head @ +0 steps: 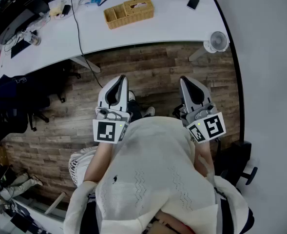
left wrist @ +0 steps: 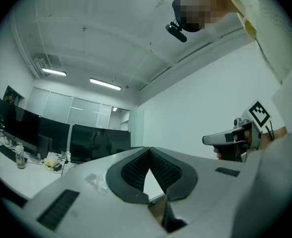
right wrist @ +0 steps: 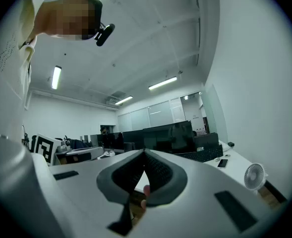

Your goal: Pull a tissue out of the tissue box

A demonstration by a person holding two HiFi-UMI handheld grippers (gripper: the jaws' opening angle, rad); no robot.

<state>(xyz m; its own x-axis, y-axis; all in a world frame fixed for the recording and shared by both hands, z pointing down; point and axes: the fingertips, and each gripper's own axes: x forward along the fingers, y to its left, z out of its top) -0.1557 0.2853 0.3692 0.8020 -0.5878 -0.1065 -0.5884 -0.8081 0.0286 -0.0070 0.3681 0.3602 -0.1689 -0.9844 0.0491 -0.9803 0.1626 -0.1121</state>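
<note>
Grippers are both held level, close in front of the person's body, over the wooden floor (head: 153, 74). The left gripper (head: 121, 80) (left wrist: 149, 149) has its jaws closed, tips meeting, with nothing between them. The right gripper (head: 184, 79) (right wrist: 145, 152) is the same: jaws together and empty. The tissue box (head: 139, 6), a woven one, sits well apart from both, on the far white desk (head: 158, 28). A small fan (head: 217, 41) stands at the desk's near right edge.
</note>
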